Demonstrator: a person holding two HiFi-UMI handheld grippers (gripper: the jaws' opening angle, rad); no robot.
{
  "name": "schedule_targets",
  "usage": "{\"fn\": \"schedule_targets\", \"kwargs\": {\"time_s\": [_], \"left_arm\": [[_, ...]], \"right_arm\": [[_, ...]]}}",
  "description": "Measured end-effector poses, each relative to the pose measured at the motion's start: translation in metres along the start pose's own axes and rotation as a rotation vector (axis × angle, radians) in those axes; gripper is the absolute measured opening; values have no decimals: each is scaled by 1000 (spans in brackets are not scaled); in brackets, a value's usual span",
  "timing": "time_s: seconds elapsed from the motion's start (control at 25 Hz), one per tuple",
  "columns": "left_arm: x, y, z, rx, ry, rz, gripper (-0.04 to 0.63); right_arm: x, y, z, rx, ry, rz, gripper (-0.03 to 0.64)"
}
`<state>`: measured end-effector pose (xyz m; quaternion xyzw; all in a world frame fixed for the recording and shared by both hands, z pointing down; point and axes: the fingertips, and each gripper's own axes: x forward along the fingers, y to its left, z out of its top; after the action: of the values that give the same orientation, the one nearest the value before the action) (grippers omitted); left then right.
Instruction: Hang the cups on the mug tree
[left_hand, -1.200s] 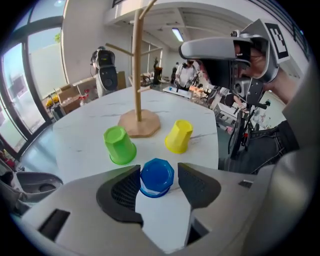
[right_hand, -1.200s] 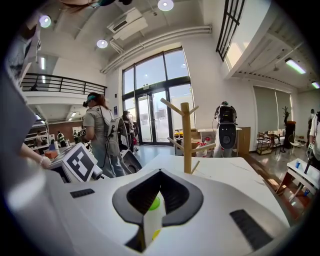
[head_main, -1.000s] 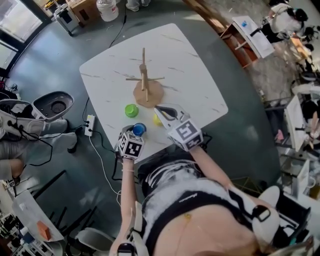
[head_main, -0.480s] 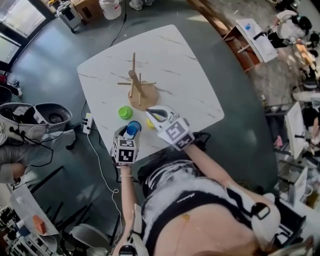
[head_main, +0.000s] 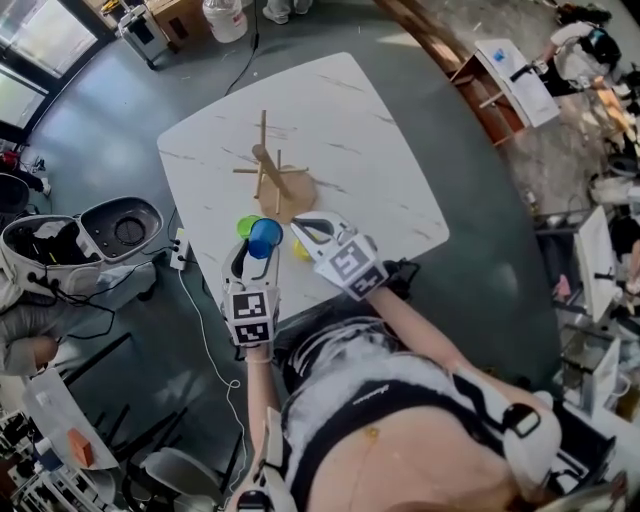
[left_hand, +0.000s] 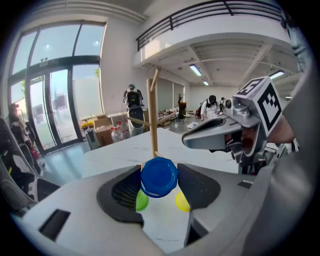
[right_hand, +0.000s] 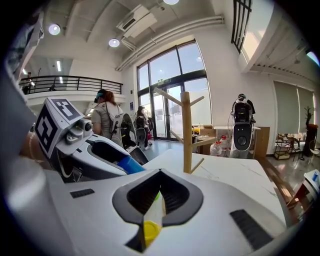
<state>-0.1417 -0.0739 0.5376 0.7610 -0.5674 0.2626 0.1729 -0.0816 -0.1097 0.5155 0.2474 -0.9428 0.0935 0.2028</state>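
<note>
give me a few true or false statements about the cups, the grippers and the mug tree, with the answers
1. The left gripper holds the blue cup. True.
2. A cup already hangs on the mug tree. False: its pegs are all bare.
3. The green cup sits on the table. True.
4. The right gripper holds the yellow cup. False: that cup sits on the table beside it, and nothing is in the jaws.
</note>
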Motion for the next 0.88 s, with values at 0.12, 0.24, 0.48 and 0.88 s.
{"fn": "schedule_targets", "kwargs": {"time_s": [0.12,0.24,0.48,0.88], "left_arm": [[4,-1,17,4,-62,9,249],[12,-2,28,7,-103,17,249],[41,-4,28,0,-115,18,249],[64,-12,19,17,-99,23,249]], "right_arm": [[-2,-2,0,-2,7,-1,2],[-4,-3,-1,8,-1,-6,3],[-6,-6,-3,11,-5,-14,3],[-9,-10,-4,13,-5,-26,3]]}}
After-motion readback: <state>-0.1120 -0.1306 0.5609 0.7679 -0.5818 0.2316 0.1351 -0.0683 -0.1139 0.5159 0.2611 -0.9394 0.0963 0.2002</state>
